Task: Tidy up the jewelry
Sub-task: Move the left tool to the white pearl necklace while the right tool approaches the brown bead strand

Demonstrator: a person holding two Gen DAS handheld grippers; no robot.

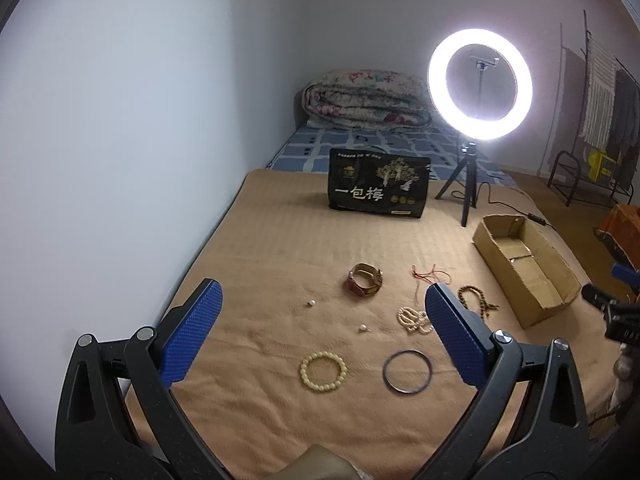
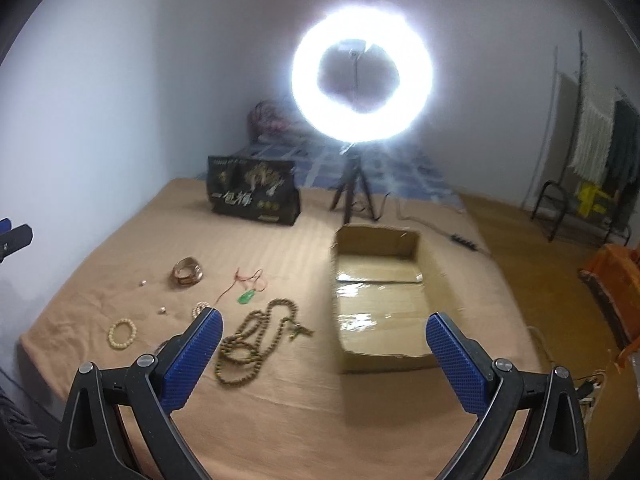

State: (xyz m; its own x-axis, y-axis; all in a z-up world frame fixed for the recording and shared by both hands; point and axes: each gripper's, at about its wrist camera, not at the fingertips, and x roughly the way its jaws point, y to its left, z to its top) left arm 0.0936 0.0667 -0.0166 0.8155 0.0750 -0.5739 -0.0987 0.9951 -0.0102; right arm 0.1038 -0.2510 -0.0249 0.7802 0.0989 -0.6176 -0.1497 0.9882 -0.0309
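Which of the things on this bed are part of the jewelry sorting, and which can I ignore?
For the job: cream bead bracelet, metal bangle, watch, brown bead necklace, green pendant on red cord, cardboard box.

Ignore: ring light, black snack bag, rolled quilt.

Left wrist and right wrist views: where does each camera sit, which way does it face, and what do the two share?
Left wrist: on the left gripper, facing the scattered jewelry; its open blue fingers show, the right gripper at the right edge.
Right wrist: on the right gripper, open, facing the cardboard box and brown bead necklace.
Shared: ring light, black bag, box, cream bead bracelet.
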